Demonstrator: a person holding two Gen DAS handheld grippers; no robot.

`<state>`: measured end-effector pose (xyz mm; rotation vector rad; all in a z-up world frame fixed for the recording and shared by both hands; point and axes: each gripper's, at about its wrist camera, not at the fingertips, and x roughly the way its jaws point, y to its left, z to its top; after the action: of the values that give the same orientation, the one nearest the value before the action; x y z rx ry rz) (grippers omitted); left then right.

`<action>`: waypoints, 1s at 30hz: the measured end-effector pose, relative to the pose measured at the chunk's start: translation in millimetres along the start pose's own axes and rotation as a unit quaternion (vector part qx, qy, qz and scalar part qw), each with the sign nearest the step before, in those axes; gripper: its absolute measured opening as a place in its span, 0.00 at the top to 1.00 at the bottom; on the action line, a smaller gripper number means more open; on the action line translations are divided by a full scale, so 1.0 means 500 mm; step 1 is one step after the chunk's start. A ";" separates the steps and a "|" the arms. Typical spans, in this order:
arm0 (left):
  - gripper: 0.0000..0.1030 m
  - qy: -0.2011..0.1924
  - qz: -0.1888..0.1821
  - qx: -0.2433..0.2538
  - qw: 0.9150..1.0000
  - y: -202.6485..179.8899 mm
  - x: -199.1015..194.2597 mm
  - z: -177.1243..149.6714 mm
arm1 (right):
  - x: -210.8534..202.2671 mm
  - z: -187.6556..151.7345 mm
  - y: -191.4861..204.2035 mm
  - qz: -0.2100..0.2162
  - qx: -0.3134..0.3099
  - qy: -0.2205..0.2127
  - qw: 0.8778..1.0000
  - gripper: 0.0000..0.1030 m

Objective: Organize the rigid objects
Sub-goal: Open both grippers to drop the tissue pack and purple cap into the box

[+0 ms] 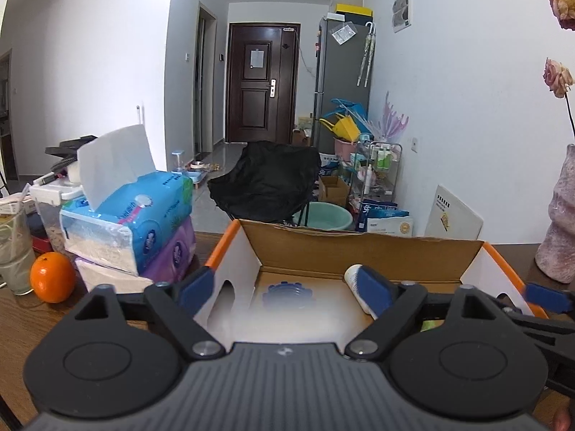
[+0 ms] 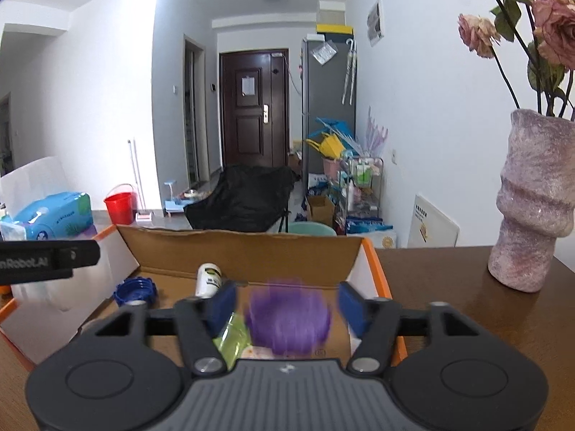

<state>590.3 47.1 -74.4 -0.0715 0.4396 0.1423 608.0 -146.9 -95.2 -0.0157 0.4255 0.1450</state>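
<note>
Right gripper (image 2: 287,309), jaws apart, straddles blurred purple ridged cap (image 2: 289,323) inside cardboard box (image 2: 248,248); left gripper (image 1: 284,289) likewise spread, empty; cap probably light, stiff, slippery; grasp across ridged rim.

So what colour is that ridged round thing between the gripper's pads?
Purple; the blurred ridged round thing shows best in the right wrist view.

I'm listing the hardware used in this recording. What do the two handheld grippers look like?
Both match: the left gripper and right gripper have a grey ribbed body with a small logo, two round black discs at the sides, black linkage arms with silver pivot bolts, and blue pads on the fingers. In the right wrist view, the left one's black side bears white lettering. No cables or sleeves show.
</note>
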 end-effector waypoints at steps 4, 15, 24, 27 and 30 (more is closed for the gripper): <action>0.00 -0.015 0.007 0.002 1.000 -0.001 -0.017 0.005 | -0.011 0.003 -0.004 -0.017 0.002 -0.011 1.000 0.02; 0.00 -0.012 0.009 -0.004 1.000 0.000 -0.021 0.011 | -0.012 0.010 -0.006 -0.018 0.002 -0.006 1.000 0.00; 0.00 -0.011 0.005 -0.009 1.000 -0.003 -0.040 0.012 | -0.029 0.016 -0.001 -0.026 -0.011 -0.006 1.000 0.00; 0.00 -0.014 0.000 -0.006 1.000 -0.006 -0.055 0.012 | -0.042 0.015 -0.002 -0.026 -0.011 -0.006 1.000 0.00; 0.00 -0.016 -0.001 -0.004 1.000 -0.007 -0.072 0.010 | -0.055 0.014 -0.003 -0.026 -0.012 -0.006 1.000 0.00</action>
<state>561.0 39.5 -54.3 -0.0782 0.4073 0.1431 586.3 -151.9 -77.4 -0.0493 0.4104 0.0989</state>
